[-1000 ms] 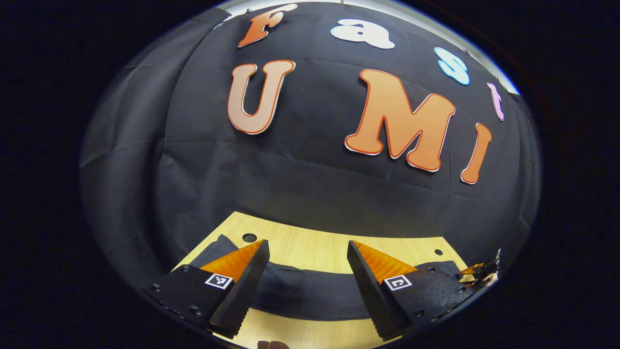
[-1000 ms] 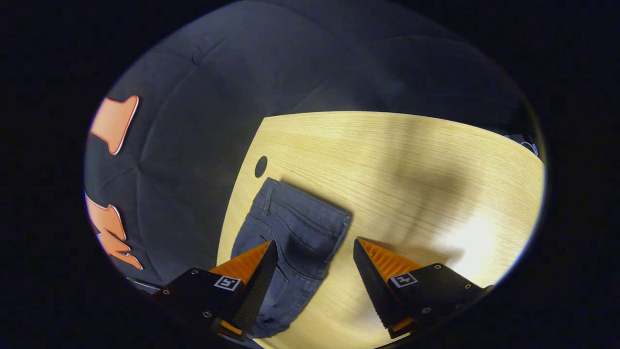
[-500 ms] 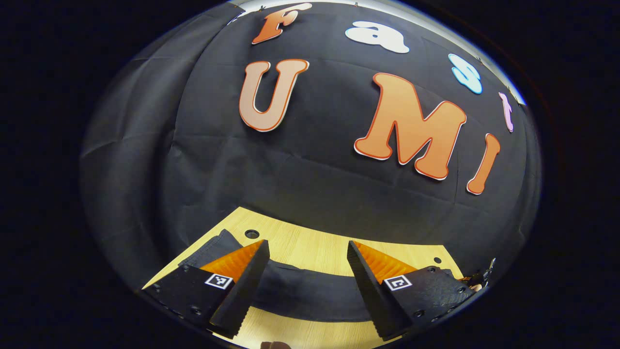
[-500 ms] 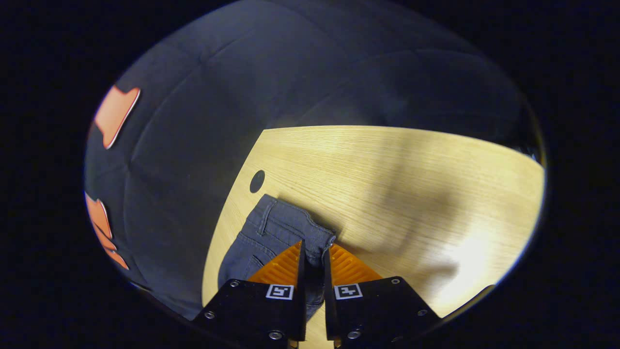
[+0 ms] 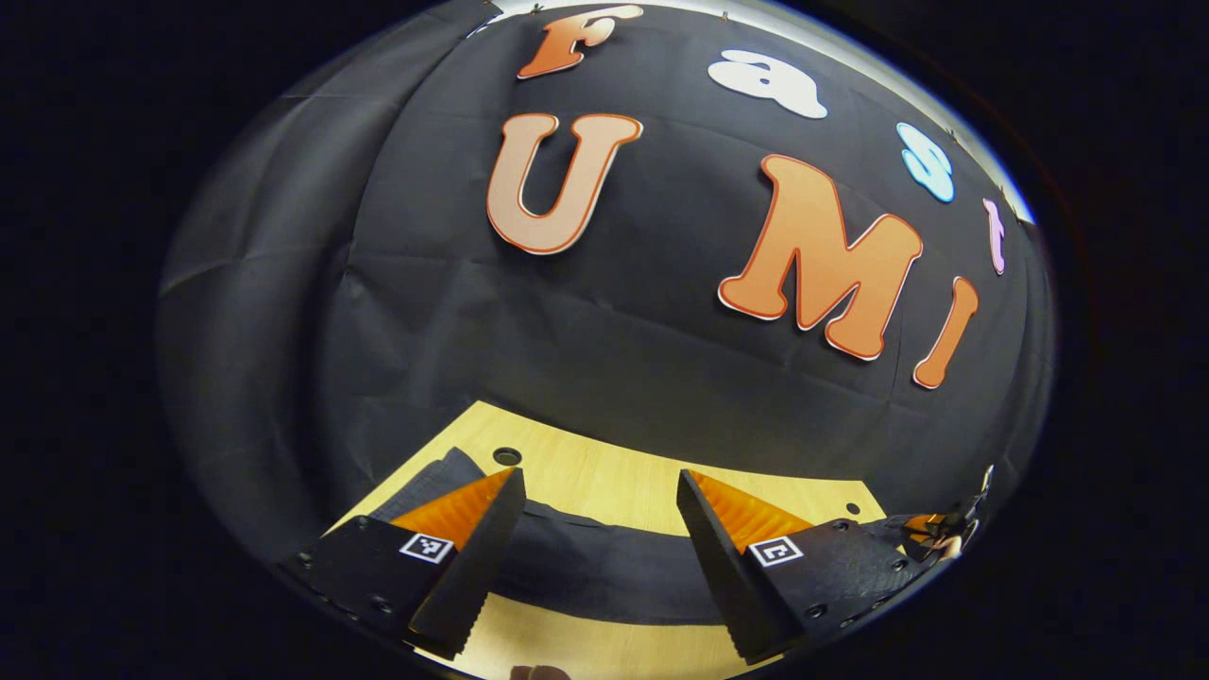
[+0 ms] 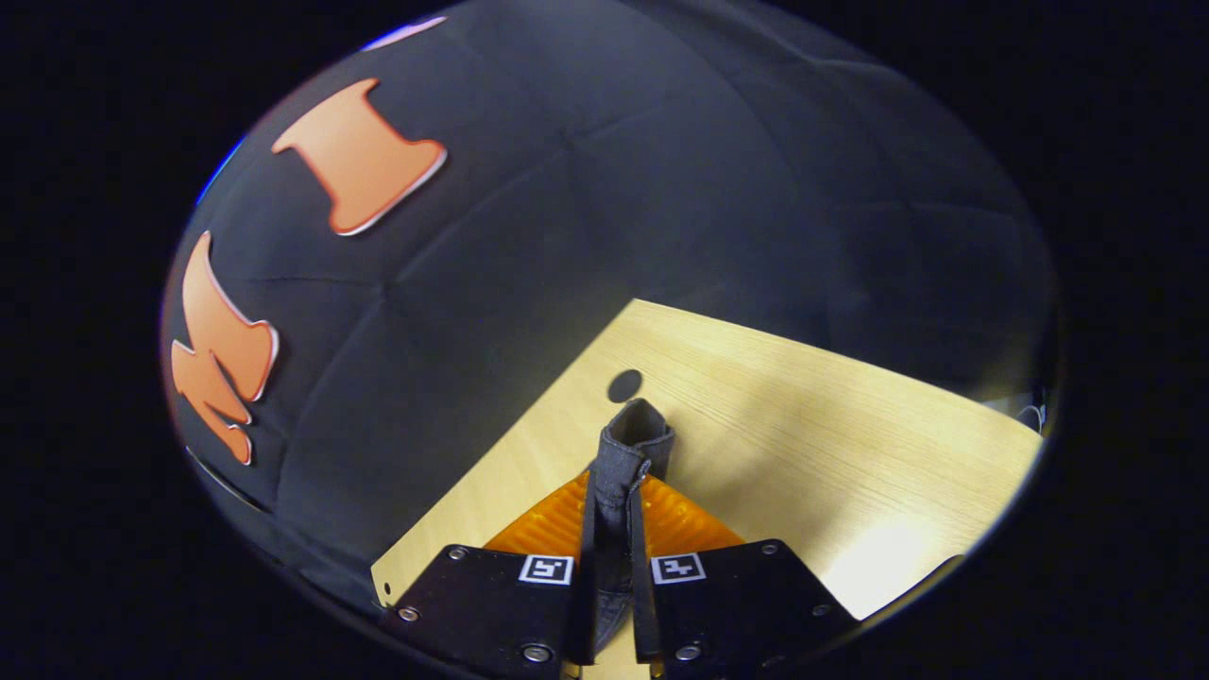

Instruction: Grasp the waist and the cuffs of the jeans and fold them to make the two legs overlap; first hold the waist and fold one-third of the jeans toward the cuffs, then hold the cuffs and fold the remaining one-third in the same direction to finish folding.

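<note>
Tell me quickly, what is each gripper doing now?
Left gripper: open, holding nothing, above the jeans.
Right gripper: closed on the jeans, a fold sticking up between its fingers.

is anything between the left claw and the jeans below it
Nothing visible. The left claw hangs open with the jeans lying flat on the table between its fingers. The right claw is shut on the jeans' end.
</note>
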The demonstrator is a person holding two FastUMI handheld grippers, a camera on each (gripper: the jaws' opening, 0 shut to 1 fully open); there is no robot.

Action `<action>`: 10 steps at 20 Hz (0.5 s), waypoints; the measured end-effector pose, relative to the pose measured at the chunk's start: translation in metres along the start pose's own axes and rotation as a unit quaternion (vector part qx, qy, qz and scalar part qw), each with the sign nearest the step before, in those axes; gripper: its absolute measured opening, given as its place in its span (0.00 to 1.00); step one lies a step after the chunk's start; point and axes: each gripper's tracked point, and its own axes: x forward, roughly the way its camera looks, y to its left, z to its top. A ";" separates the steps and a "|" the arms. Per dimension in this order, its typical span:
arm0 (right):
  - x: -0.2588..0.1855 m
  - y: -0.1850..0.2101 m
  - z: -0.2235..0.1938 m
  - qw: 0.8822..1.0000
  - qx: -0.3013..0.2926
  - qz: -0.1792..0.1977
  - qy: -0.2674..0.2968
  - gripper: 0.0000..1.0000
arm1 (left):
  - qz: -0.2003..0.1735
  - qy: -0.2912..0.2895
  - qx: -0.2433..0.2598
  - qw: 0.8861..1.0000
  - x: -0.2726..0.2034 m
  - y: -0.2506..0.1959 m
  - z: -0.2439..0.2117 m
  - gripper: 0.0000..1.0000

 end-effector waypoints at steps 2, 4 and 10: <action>-0.012 0.035 0.006 0.999 -0.026 0.022 -0.013 0.16 | 0.002 -0.005 -0.007 1.000 -0.002 0.016 0.007 0.97; -0.024 0.071 0.007 0.998 -0.049 0.046 -0.021 0.16 | 0.007 -0.010 -0.024 1.000 -0.006 0.036 0.010 0.97; -0.060 0.186 -0.022 0.987 -0.096 0.129 -0.025 0.16 | 0.025 -0.017 -0.044 0.999 -0.027 0.097 0.016 0.98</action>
